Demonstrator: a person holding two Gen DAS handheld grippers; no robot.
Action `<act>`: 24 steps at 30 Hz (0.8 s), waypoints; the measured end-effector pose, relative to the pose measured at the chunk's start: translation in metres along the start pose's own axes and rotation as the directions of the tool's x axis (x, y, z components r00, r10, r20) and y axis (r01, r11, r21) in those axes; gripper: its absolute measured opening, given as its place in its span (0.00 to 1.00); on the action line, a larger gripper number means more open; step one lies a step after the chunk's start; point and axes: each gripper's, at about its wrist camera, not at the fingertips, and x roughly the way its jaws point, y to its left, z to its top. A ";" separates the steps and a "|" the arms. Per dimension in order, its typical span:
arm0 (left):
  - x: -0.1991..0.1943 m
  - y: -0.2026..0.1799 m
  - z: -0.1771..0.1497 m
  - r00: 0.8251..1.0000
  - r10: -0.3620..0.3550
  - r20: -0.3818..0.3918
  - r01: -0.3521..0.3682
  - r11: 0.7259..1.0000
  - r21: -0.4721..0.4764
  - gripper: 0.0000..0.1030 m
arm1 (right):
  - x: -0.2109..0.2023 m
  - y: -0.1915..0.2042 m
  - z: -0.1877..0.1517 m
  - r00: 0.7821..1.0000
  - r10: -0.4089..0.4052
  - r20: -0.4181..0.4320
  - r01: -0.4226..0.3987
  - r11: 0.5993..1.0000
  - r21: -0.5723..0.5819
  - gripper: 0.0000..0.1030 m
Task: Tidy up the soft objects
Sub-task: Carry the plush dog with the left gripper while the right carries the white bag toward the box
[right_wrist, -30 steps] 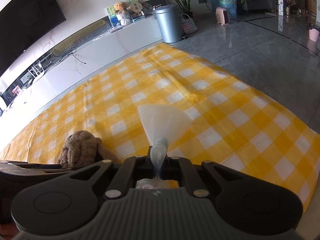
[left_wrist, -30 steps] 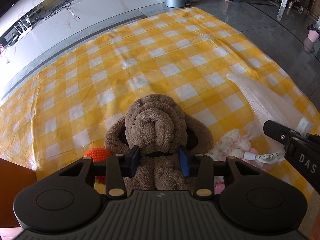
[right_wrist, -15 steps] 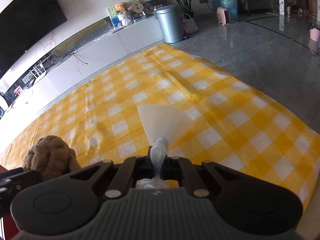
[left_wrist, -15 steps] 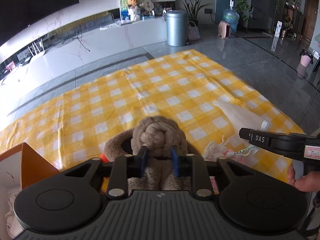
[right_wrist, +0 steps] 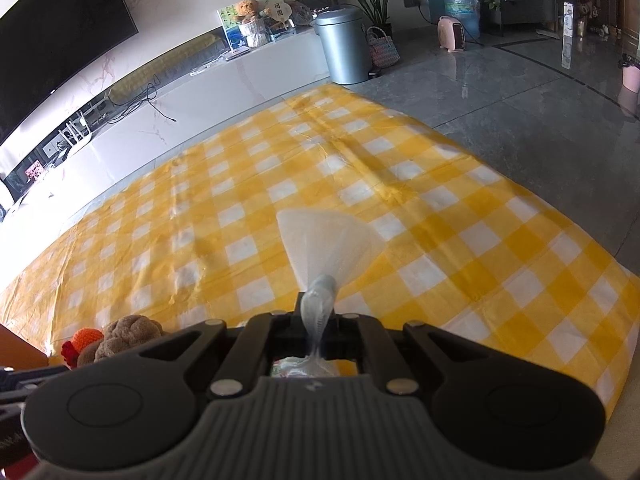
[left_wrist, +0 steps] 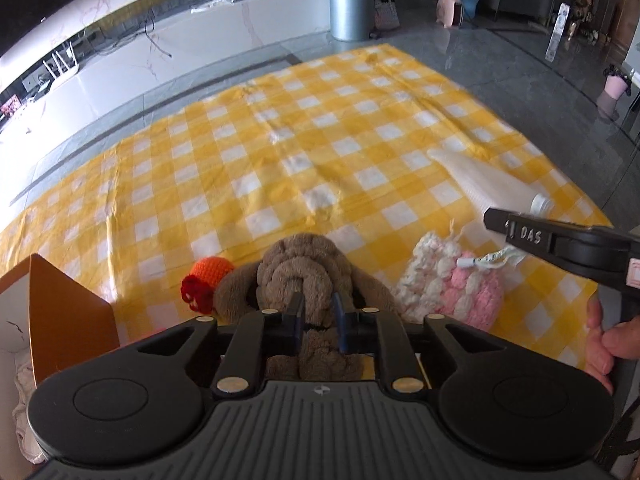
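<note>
Now that the left gripper (left_wrist: 318, 322) has lifted the brown plush dog (left_wrist: 304, 268) off the checked cloth (left_wrist: 280, 152), its fingers having just closed then eased while pinching it, the orange box (left_wrist: 68, 320) looks next; the right gripper (right_wrist: 316, 324) pinches the plastic bag (right_wrist: 324, 240).

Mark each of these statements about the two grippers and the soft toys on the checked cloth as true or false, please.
1. The left gripper is closed on the brown plush toy. True.
2. The right gripper is open and holds nothing. False: it is shut on a thin translucent plastic bag.
3. An orange knitted toy lies beside the brown plush toy. True.
4. The cloth is blue with stripes. False: it is yellow and white checked.
5. The pink and white knitted item is inside the orange box. False: it lies on the cloth.
</note>
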 end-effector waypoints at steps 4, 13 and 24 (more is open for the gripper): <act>0.018 -0.006 -0.007 0.995 0.093 -0.048 -0.091 0.995 0.032 0.36 | 0.002 0.003 0.000 1.000 -0.005 -0.007 0.005 1.000 -0.007 0.01; 0.053 -0.006 0.005 0.978 0.054 -0.199 -0.054 0.999 0.008 0.67 | 0.002 0.005 0.000 1.000 -0.009 -0.011 0.009 1.000 -0.017 0.02; 0.066 -0.013 0.001 0.975 0.113 -0.192 -0.098 0.991 0.088 0.49 | 0.003 0.008 -0.001 1.000 -0.013 -0.021 0.012 0.999 -0.033 0.02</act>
